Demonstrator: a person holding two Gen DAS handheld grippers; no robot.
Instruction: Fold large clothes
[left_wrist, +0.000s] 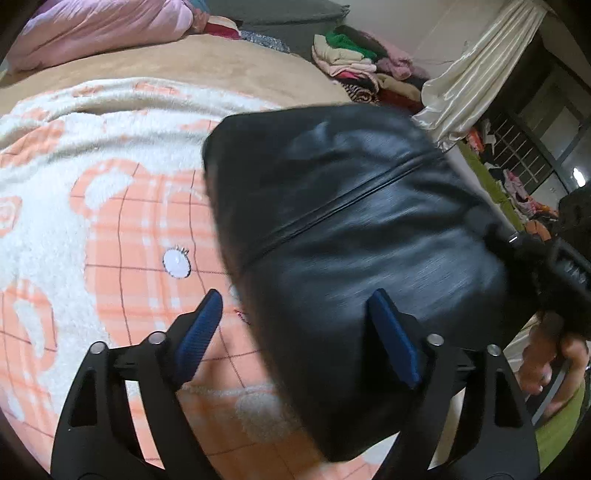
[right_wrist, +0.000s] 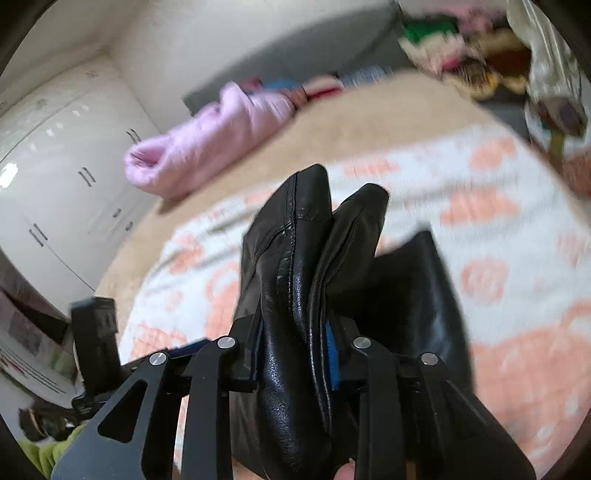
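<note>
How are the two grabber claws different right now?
The left gripper is open with nothing between its blue pads; the right gripper is shut on the black leather garment. The left gripper hovers beside the garment above the orange-and-white blanket, while the right gripper holds folded layers up. Both have black arms and blue pads.

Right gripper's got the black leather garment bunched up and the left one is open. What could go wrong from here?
1. The right gripper pinches several thick folds of the black leather garment; the smooth leather may slip out.
2. The left gripper is open, only one finger against the garment, so the bundle hangs from one hold and could unfold onto the orange-and-white blanket.
</note>
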